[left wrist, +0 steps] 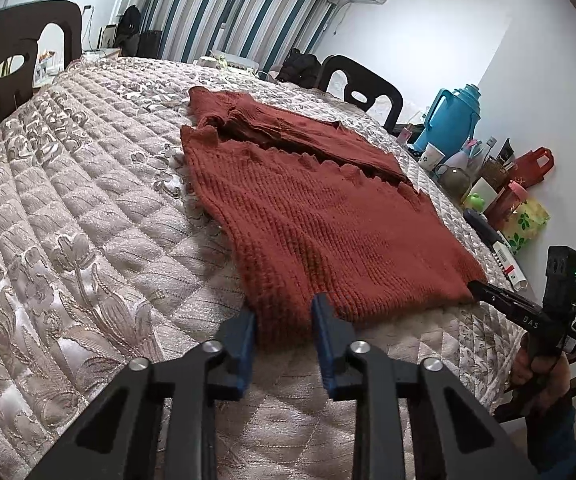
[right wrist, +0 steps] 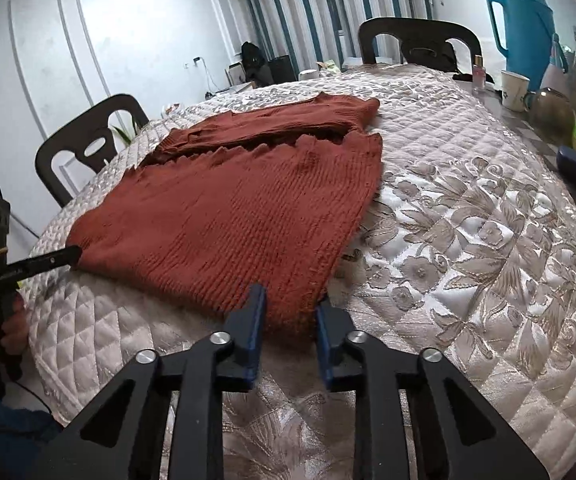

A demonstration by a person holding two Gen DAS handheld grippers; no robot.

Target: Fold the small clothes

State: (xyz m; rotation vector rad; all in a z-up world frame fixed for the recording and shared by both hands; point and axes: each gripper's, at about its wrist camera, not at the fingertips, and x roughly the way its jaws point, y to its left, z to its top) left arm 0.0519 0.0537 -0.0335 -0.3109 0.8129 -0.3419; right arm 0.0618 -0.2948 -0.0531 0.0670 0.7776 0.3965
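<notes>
Rust knit sweater [left wrist: 328, 216] lying lengthwise away from both cameras, near hem corners pinched by left gripper [left wrist: 283, 314] and right gripper [right wrist: 290, 304], far folded end seemingly tucked under, hard to make out

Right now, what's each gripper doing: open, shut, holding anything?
Left gripper: shut on the sweater's near edge.
Right gripper: shut on the sweater's near corner.
</notes>
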